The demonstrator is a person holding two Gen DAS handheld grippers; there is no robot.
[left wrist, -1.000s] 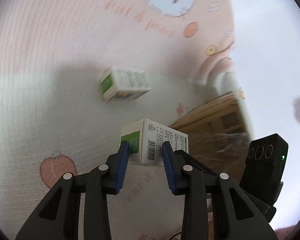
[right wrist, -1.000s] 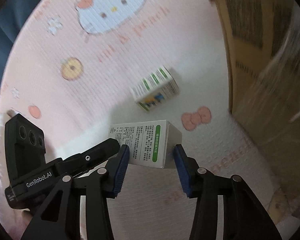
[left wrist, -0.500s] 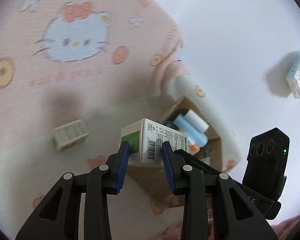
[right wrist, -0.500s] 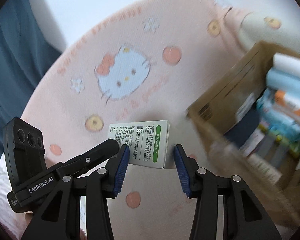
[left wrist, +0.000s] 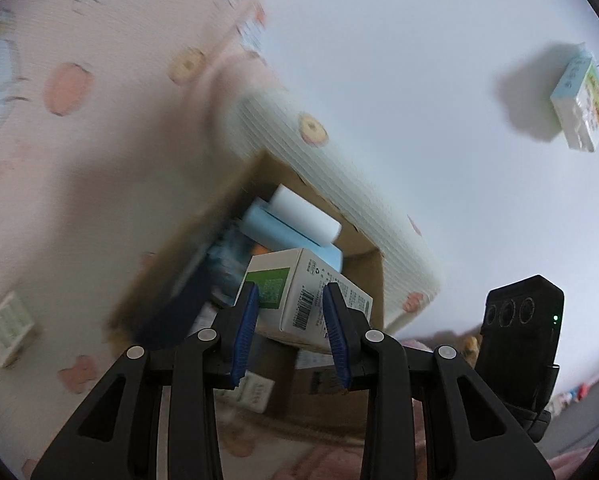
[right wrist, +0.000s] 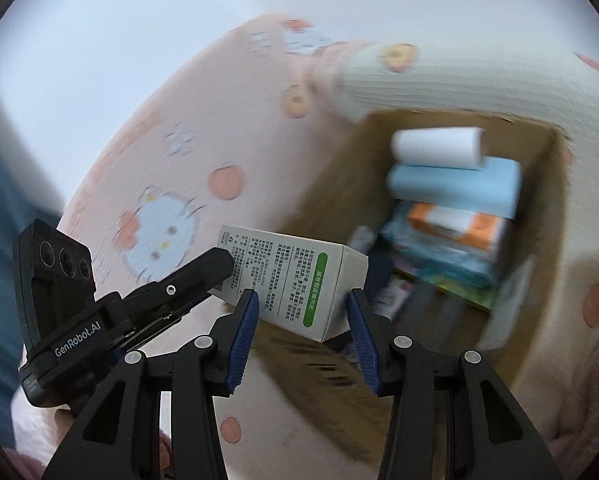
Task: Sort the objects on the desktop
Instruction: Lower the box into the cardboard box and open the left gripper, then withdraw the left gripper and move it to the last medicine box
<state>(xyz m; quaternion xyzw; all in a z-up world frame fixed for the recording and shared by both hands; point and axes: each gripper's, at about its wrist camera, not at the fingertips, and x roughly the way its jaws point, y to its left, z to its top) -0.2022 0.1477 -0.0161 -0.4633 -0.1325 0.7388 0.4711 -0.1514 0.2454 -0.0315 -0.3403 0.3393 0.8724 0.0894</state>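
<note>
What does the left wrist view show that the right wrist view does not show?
Only the left wrist view shows a small carton lying apart on the white surface, and another small box on the pink mat.

Only the right wrist view shows the cat picture on the mat, and an orange box clearly.

Both show the cardboard box with white and blue rolls, and the white and green box held by both grippers.

Your way into the cardboard box [right wrist: 335, 176] is open from above, but a white roll [right wrist: 437, 148], a blue roll [right wrist: 451, 188] and an orange packet [right wrist: 455, 224] crowd its far end. The near end shows a darker gap. Outside, the pink mat [left wrist: 111, 92] is mostly bare, with one small carton [left wrist: 5, 330] lying left of the box.
</note>
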